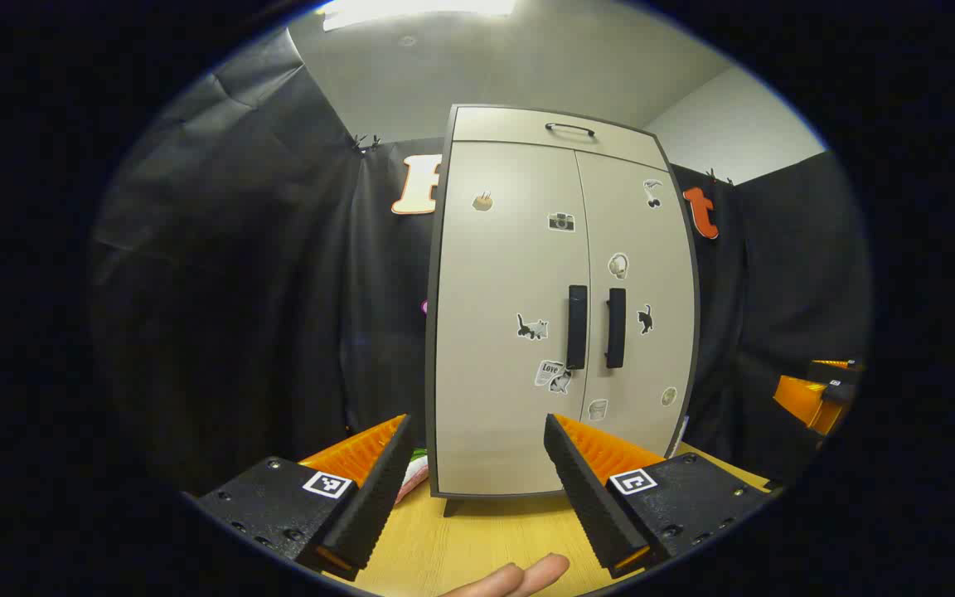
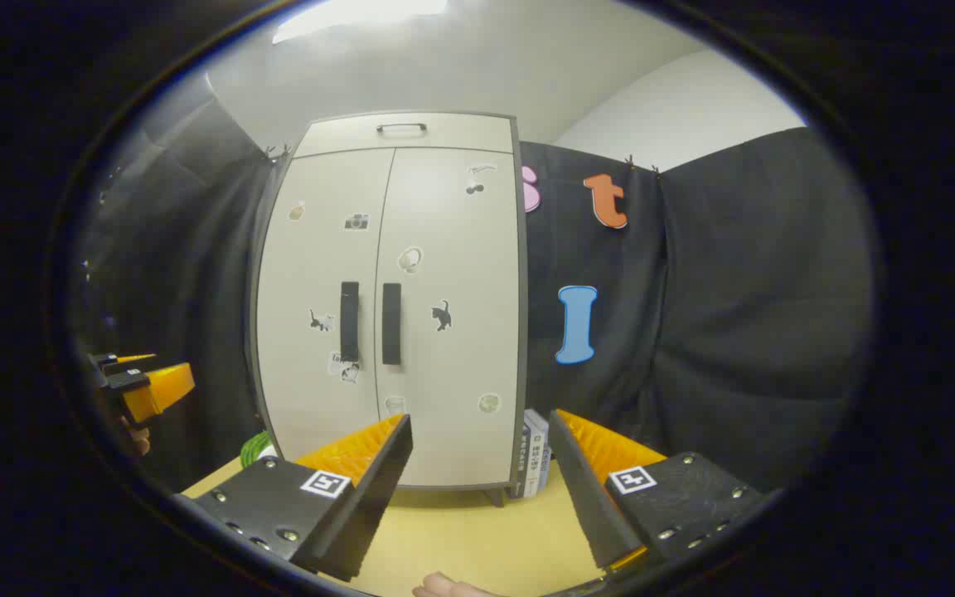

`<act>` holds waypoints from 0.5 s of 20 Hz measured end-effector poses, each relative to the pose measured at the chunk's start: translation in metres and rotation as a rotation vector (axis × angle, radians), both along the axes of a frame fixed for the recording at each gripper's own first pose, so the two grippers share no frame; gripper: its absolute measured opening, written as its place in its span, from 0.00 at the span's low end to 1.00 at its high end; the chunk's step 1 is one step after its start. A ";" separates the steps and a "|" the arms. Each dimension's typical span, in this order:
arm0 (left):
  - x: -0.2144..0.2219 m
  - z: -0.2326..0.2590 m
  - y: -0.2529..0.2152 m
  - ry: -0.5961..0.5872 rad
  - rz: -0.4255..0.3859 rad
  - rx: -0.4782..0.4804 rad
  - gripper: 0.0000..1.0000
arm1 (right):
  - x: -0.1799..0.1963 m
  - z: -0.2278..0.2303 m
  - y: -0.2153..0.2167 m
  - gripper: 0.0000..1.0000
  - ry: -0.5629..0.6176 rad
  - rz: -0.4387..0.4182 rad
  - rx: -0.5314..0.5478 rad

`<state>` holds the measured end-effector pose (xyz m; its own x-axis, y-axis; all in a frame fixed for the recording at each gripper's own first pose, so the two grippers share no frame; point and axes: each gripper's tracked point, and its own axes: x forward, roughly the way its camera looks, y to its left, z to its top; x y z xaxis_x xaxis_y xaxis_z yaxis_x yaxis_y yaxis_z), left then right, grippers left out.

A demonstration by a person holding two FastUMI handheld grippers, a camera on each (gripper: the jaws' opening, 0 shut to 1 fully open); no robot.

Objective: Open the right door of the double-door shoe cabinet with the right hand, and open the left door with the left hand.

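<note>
**Right gripper view: both tools wide, doors shut**

Right tool gapes empty; ahead stands the shoe cabinet on the worktop. Pinch its right handle; left tool, also wide, takes the left handle. Rigid doors should swing lightly.

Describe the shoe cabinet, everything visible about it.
The cabinet is tall, pale beige with a dark grey frame, smooth like laminate. Two doors, both shut, meet at the middle, each with a black vertical handle: left handle, right handle. Small stickers dot both doors. Above them sits a drawer-like top panel with a thin dark handle. It stands upright on short feet on the wooden table, against the black cloth. Neither gripper touches it.
</note>
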<state>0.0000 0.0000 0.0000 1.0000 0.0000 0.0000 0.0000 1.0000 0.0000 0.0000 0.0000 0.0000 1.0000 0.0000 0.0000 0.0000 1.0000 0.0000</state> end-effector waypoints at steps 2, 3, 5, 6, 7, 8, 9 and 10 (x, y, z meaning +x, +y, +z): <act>0.000 -0.002 -0.001 0.005 -0.005 -0.003 0.97 | 0.001 0.000 0.000 0.98 0.001 0.003 0.005; -0.001 -0.001 -0.003 0.003 -0.007 -0.005 0.97 | 0.002 -0.001 -0.001 0.99 0.002 0.003 0.003; 0.000 0.000 -0.006 -0.001 -0.011 0.000 0.97 | 0.002 -0.001 -0.004 0.98 0.002 0.001 0.003; 0.000 0.000 -0.007 -0.001 -0.014 0.004 0.97 | 0.001 -0.001 -0.006 0.98 -0.001 0.002 0.004; -0.001 -0.001 -0.009 -0.001 -0.016 0.007 0.97 | 0.000 -0.001 -0.008 0.98 -0.005 0.000 0.006; -0.002 -0.001 -0.011 -0.003 -0.020 0.009 0.97 | 0.000 0.000 -0.010 0.98 -0.009 -0.003 0.006; -0.002 -0.001 -0.013 -0.007 -0.022 0.010 0.97 | 0.000 -0.001 -0.012 0.98 -0.012 -0.004 0.006; -0.002 -0.003 -0.014 -0.005 -0.024 0.015 0.97 | 0.001 -0.001 -0.014 0.98 -0.012 -0.005 0.007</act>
<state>-0.0023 -0.0141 -0.0026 0.9997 -0.0242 0.0047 0.0241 0.9996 0.0154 0.0006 -0.0144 -0.0007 0.9999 -0.0055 0.0118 0.0054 1.0000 0.0075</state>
